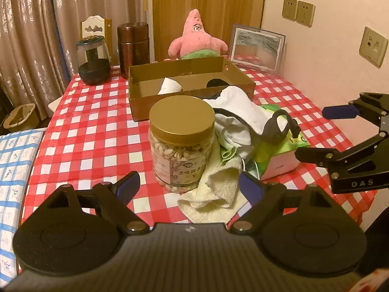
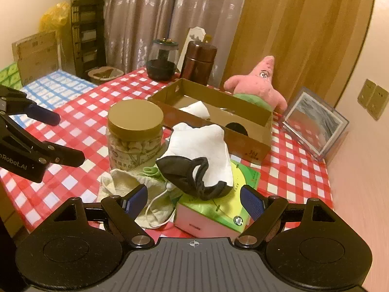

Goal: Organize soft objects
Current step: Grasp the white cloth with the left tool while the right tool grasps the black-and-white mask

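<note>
Warm, dim indoor light with a yellowish cast in both views. Fisheye bending curves the edges, corners go dark, detail looks soft, and shadows lie faint on the bench (image 1: 92, 131).

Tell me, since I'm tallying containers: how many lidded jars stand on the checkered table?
3: a gold-lidded snack jar near the cloth pile, a dark-based glass jar at the far left corner, and a brown canister beside it. Others may hide behind the box.

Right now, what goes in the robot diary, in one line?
left gripper: open, empty | right gripper: open, empty | white-and-black cloth: on tissue box | cardboard box: behind
</note>
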A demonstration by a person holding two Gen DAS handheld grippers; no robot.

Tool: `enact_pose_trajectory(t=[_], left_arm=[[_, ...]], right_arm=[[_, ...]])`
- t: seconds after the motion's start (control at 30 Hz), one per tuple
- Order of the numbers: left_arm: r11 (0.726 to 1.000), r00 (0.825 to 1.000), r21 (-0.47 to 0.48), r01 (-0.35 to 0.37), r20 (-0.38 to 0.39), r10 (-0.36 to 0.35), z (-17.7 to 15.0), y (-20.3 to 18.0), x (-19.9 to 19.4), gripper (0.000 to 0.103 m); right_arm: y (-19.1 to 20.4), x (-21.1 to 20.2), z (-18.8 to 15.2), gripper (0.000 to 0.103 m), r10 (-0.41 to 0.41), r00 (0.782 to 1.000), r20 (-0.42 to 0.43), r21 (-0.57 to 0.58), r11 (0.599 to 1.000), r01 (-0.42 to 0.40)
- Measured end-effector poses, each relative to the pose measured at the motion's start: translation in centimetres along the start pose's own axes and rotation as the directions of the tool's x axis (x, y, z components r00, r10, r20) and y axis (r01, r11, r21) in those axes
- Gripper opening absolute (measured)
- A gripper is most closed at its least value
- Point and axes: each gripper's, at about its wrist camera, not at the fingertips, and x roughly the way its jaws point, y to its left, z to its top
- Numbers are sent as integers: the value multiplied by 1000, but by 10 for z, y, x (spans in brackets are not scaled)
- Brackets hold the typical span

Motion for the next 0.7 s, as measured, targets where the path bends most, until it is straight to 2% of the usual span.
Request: enact_pose_trajectory(t=[0.3, 0.7], left_arm=[[1000, 1000, -1, 14, -9, -14, -1, 1, 18, 87], [998, 999, -49, 37, -11, -38, 5, 10, 37, 87]], right_arm=[[7, 32, 3, 83, -8, 1000, -9, -89, 996, 7], [14, 67, 3, 83, -15, 1000, -11, -203, 979, 13]])
